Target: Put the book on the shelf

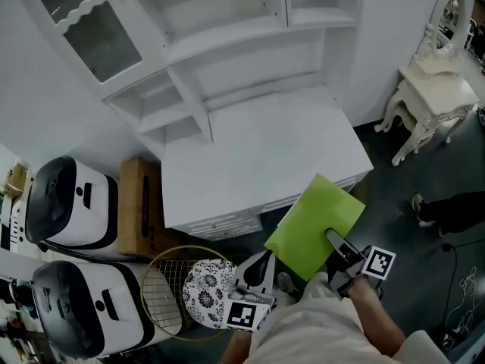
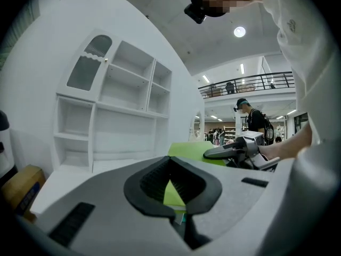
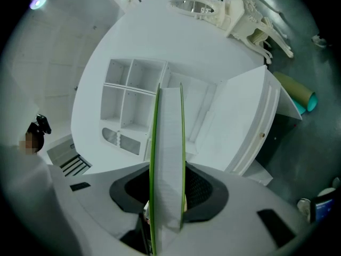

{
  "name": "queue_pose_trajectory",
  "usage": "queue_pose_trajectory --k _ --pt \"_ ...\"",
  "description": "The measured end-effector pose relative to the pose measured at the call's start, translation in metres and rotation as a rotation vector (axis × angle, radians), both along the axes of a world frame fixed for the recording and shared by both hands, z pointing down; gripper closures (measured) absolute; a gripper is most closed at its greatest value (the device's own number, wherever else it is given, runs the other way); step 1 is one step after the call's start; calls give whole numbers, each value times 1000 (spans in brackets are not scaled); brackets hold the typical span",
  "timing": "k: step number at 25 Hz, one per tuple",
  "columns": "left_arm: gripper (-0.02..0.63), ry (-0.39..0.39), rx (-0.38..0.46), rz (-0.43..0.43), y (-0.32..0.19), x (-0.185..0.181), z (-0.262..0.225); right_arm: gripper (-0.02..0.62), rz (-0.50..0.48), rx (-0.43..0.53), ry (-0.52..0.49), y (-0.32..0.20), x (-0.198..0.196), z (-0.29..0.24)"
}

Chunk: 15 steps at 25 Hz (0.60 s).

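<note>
Short of the white surface (image 1: 258,158), we find the thin lime-green book (image 1: 314,222) pinched at one edge in the right gripper (image 1: 337,243); left gripper (image 1: 261,268) fingers pressed together, empty. Risk: such a hold lets it pivot against the white shelf unit (image 1: 227,82).

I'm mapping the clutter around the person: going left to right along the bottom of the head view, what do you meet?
Lower white appliance → racket → patterned disc → left gripper → green book → right gripper.

left claw (image 1: 264,256) closed, right claw (image 1: 331,236) clamped on book (image 1: 314,220), both pointing forward
</note>
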State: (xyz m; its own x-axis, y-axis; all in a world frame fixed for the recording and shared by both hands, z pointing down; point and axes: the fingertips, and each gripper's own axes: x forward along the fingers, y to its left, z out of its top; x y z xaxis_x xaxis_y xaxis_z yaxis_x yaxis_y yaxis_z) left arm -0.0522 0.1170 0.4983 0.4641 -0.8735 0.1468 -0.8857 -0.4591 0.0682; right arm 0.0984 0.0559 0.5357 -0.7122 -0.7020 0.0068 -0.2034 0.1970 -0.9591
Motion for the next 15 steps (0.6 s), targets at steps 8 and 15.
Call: queue_pose_trajectory --k 8,15 --pt "604 57 5 6 -19 -6 -2 449 18 -9 -6 -18 -7 -3" --pt "603 53 3 -19 -48 -15 -3 449 10 -13 -8 -53 -12 1"
